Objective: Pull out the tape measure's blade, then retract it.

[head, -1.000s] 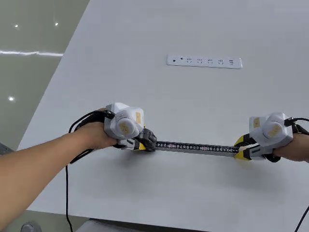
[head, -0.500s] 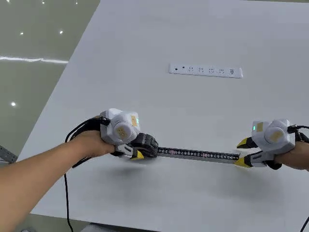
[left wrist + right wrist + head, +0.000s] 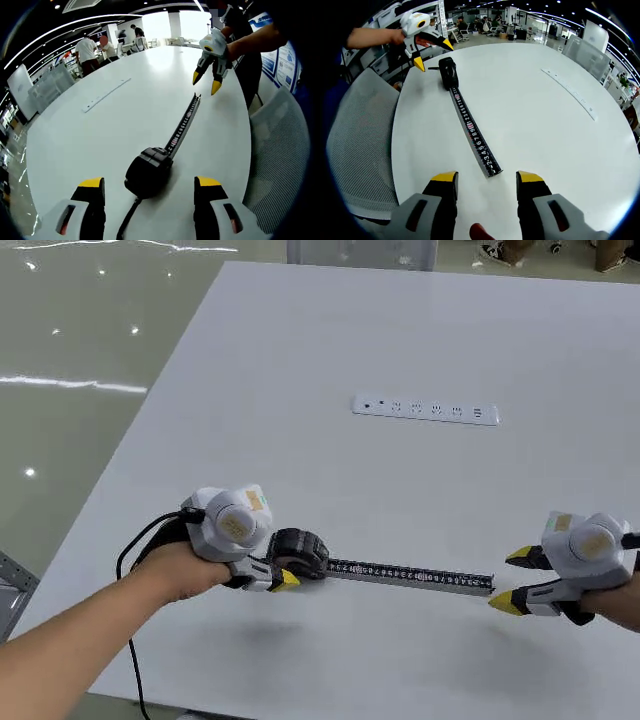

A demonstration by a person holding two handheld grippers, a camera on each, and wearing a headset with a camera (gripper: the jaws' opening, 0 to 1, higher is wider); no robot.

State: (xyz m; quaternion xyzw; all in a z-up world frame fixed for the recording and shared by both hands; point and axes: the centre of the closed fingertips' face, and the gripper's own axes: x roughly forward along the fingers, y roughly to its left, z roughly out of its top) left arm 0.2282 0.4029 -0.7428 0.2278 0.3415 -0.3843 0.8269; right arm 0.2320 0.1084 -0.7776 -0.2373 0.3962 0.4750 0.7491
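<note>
A broad white matte table (image 3: 400,330) takes up most of the head view, with a glossy pale floor (image 3: 80,340) to its left and a long white power strip (image 3: 425,409) lying far out on the top. In the left gripper view people (image 3: 87,50) stand in an open office beyond the table, and a grey mesh chair (image 3: 360,130) stands at the table's near edge.

The black rounded tape measure case (image 3: 298,552) lies on the table near the near edge, left of centre. Its dark numbered blade (image 3: 410,575) lies flat and runs out to the right.

The left hand (image 3: 175,565) reaches in on a bare forearm. The left gripper (image 3: 150,182) has its jaws spread wide to either side of the case, grasping nothing. At the right, the right gripper (image 3: 506,580) hangs released, jaws apart, just beyond the blade's free end.
</note>
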